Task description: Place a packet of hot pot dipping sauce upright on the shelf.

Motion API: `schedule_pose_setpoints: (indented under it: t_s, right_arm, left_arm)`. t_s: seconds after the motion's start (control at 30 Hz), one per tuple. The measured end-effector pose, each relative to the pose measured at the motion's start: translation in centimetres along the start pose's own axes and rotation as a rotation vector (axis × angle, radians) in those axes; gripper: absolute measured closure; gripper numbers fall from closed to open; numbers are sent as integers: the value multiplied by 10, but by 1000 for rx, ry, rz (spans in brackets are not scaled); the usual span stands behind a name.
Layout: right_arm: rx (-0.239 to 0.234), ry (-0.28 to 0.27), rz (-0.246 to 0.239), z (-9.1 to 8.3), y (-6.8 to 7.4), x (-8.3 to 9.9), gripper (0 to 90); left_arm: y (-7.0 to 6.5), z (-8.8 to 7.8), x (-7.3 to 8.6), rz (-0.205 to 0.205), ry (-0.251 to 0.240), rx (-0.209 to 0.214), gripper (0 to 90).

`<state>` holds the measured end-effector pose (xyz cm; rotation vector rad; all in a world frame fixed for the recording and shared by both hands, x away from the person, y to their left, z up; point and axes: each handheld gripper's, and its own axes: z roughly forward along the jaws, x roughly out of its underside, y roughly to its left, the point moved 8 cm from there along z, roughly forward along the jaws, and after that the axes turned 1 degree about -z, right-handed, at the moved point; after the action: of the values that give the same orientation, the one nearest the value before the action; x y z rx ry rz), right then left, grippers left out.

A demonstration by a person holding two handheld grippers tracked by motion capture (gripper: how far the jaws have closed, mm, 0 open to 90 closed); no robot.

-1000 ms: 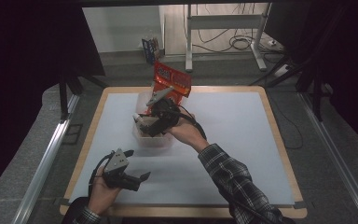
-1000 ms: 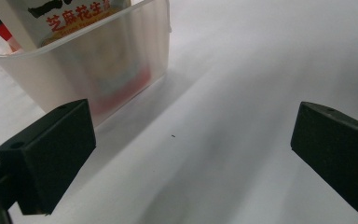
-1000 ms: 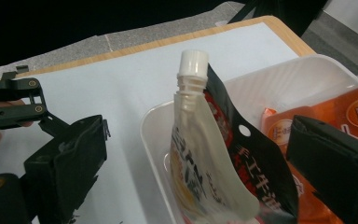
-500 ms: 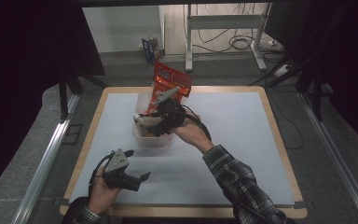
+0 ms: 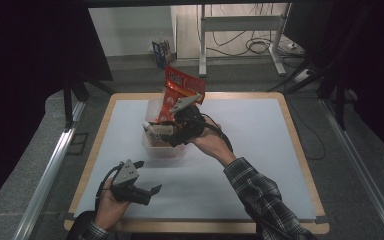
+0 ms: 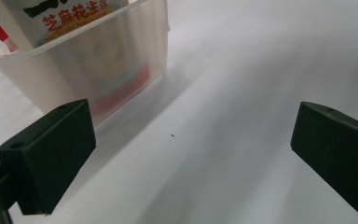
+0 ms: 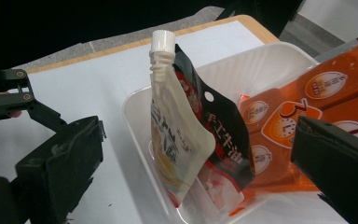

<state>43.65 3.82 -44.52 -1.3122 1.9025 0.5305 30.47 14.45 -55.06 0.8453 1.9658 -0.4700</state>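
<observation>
A translucent plastic bin (image 5: 166, 150) stands on the white table mat. In it a tall orange snack bag (image 5: 182, 89) leans up at the far side, and a spouted pouch (image 7: 186, 140) with a white cap stands upright beside it. My right gripper (image 5: 162, 131) hovers over the bin, open. In the right gripper view its jaws (image 7: 198, 177) stand wide on either side of the pouch without touching it, with the orange bag (image 7: 307, 102) behind. My left gripper (image 5: 142, 192) rests low near the front edge, open. In the left gripper view it (image 6: 191, 158) holds nothing, and the bin (image 6: 98, 79) is ahead at upper left.
The white mat (image 5: 260, 150) lies in a wooden frame (image 5: 300, 150). Bare mat stretches right of the bin and between the bin and my left gripper. A small blue box (image 5: 161, 52) and table legs stand on the floor beyond the far edge.
My right hand has shifted slightly to the right over the bin. The left gripper has stayed where it was.
</observation>
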Motion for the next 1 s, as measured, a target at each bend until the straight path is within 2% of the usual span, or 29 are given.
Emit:
schedule_pose_setpoints:
  t_s: [0.53, 0.73, 1.0]
  right_arm:
    - [30, -5, 15, -12, -3, 15, 18]
    - [45, -3, 3, -15, -2, 20, 7]
    - [60, -9, -2, -21, -1, 26, 2]
  left_arm:
    - [-1, 1, 0, 11, 4, -2, 0]
    - [-4, 2, 0, 30, 10, 3, 0]
    - [-4, 2, 0, 31, 5, 8, 0]
